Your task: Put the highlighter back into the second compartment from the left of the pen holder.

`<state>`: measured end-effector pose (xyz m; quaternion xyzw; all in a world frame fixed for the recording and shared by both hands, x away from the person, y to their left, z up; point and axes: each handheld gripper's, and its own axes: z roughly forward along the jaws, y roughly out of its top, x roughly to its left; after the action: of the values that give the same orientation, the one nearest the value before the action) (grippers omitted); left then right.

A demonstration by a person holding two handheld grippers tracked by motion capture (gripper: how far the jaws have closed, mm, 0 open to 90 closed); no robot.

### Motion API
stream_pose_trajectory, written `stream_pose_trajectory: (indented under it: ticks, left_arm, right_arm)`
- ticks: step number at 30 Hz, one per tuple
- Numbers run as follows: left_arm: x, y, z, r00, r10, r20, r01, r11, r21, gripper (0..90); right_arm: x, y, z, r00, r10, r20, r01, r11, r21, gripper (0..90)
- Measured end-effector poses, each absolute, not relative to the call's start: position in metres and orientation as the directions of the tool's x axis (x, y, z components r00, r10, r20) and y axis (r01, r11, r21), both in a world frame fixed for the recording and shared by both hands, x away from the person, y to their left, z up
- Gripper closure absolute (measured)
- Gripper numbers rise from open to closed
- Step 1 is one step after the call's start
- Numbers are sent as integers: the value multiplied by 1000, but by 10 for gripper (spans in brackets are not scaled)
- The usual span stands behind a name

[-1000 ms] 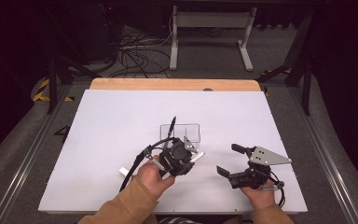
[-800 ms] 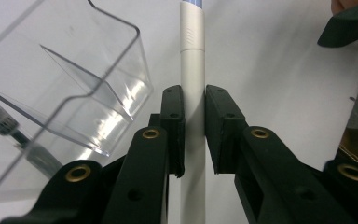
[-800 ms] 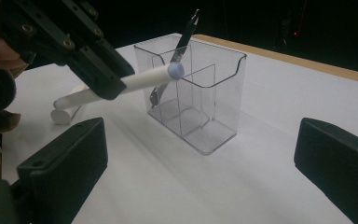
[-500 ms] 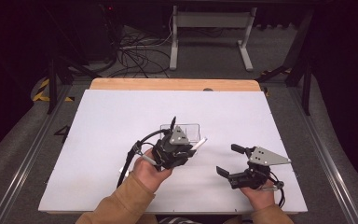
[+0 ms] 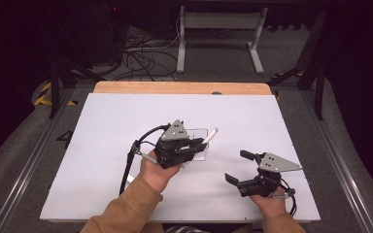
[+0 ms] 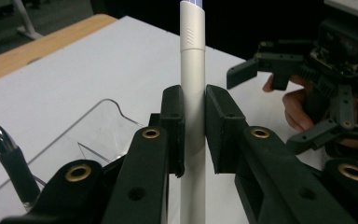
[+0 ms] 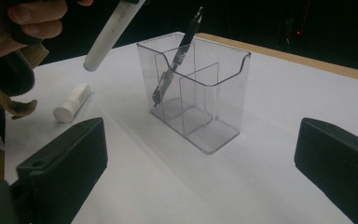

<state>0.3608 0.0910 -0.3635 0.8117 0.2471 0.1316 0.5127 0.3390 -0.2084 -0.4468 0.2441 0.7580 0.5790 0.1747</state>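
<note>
- Nearest the worktop's near edge, towards its near right corner, the right hand-held gripper (image 5: 240, 167) hovers with its jaws wide apart and nothing between them.
- Near the middle of the near half of the white worktop (image 5: 102, 121), the left hand-held gripper (image 6: 194, 126) is clamped on a slim white cylindrical marker (image 6: 192, 102), its 2 pads pressing the barrel about midway along.
- From the right gripper view, the marker hangs tilted above the worktop, just beside the holder and not yet in it.
- A short white cap (image 7: 72, 102) lies flat on the worktop below the marker, apart from the holder.
- Just beyond stands a clear plastic pen holder (image 7: 200, 98) with inner dividers; 1 black pen (image 7: 177, 56) leans in a rear compartment.
- Handling, as a judgement: the marker looks light, stiff and smooth, so it may slip or pivot between flat pads. A mid-barrel hold seems right, leaving the lower end free to enter a compartment.
- The thin-walled holder looks light enough to tip or slide if nudged.
</note>
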Motion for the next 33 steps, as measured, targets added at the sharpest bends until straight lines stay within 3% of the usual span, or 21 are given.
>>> stream_pose_trajectory:
  ticks: [12, 16, 33]
  left_arm:
    - [375, 97, -365, 849, 528, -41, 204, -255, 945, 787]
    - [380, 99, -366, 845, 529, -81, 211, -191, 959, 787]
    - [395, 101, -370, 797, 603, -37, 126, -106, 986, 785]
  right_arm:
    - [339, -208, -447, -823, 567, 22, 169, 208, 964, 25]
    - [339, -207, -447, -826, 563, 22, 170, 212, 962, 25]
    - [339, -207, -448, -829, 558, 27, 172, 209, 963, 25]
